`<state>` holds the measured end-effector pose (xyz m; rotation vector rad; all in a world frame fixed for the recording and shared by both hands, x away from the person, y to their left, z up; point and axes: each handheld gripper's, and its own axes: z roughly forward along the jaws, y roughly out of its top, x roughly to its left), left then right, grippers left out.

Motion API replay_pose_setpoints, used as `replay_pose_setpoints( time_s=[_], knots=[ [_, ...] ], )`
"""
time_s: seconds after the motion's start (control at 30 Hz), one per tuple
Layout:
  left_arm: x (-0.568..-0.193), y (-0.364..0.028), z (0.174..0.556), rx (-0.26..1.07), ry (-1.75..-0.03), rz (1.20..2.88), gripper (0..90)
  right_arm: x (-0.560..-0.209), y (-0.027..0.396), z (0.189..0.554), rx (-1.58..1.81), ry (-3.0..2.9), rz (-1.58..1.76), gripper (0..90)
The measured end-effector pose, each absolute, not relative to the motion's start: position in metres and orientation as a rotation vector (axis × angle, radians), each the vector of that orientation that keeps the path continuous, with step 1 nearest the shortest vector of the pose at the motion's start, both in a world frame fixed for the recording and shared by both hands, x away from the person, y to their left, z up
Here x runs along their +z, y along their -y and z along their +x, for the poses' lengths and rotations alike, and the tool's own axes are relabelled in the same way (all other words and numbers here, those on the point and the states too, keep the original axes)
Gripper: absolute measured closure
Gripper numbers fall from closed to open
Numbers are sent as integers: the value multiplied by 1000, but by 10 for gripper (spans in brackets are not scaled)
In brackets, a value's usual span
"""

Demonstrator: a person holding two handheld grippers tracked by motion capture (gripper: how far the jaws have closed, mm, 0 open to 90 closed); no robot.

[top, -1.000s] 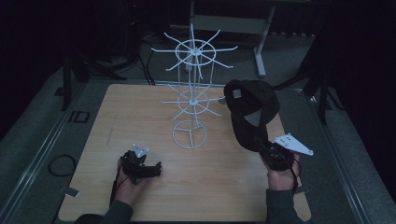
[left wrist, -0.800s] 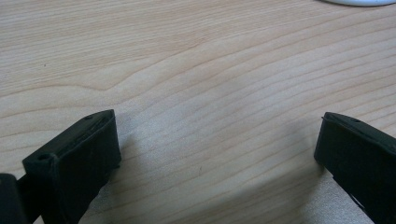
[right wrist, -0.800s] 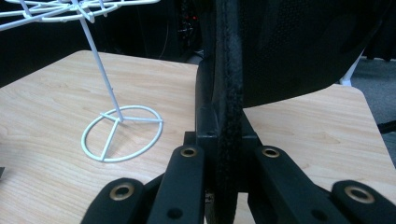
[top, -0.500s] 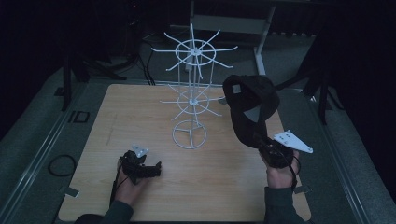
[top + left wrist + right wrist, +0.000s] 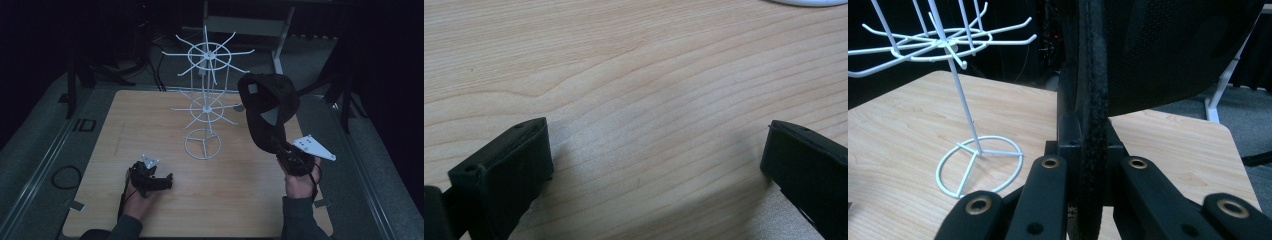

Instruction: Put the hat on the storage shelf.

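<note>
My right tongs (image 5: pixel 278 146) pinch the brim of a black cap (image 5: pixel 267 102), held up right of the white wire rack (image 5: pixel 205 100); the cap's far side is lost in shadow. My left tongs (image 5: pixel 162 180) rest spread on the worktop (image 5: pixel 150 125), near left.

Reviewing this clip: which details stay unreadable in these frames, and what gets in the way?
- Black cap: its front side faces away in the high view; the right gripper view crops it at the top edge.
- Right gripper: its jaw tips are hidden behind the cap's brim.
- White wire rack: the hook tips are too thin and dim to count in the high view.
- Left gripper: small and dark in the high view.
</note>
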<state>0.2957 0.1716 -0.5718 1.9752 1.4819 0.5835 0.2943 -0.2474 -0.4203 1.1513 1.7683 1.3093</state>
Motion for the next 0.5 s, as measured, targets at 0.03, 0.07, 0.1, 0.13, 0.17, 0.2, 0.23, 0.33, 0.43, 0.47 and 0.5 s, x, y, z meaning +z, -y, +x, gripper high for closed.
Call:
replay_pose_setpoints(
  time_s=[0.03, 0.07, 0.1, 0.13, 0.17, 0.2, 0.23, 0.33, 0.43, 0.47, 0.5],
  knots=[
    [-572, -172, 296, 584, -1482, 1975, 1, -420, 247, 294, 1310, -1767, 1148, 865],
    [-572, -172, 296, 584, -1482, 1975, 1, -419, 247, 294, 1312, -1766, 1148, 865],
    [-572, -172, 296, 584, -1482, 1975, 1, -419, 247, 294, 1312, -1765, 1143, 865],
    [-572, -172, 296, 583, -1482, 1975, 1, -418, 247, 294, 1313, -1763, 1142, 865],
    [-572, -172, 296, 584, -1482, 1975, 1, -417, 247, 294, 1313, -1762, 1141, 865],
    [-572, -172, 296, 584, -1482, 1975, 1, -417, 246, 294, 1314, -1759, 1139, 865],
    [-572, -172, 296, 583, -1482, 1975, 1, -416, 246, 294, 1317, -1757, 1138, 865],
    [-572, -172, 296, 583, -1482, 1975, 1, -413, 246, 295, 1318, -1752, 1130, 865],
    [-572, -172, 296, 584, -1482, 1975, 1, -410, 246, 294, 1322, -1745, 1125, 865],
    [-572, -172, 296, 583, -1482, 1975, 1, -409, 246, 294, 1323, -1742, 1123, 865],
    [-572, -172, 296, 584, -1482, 1975, 1, -408, 246, 294, 1323, -1741, 1118, 865]
  ],
)
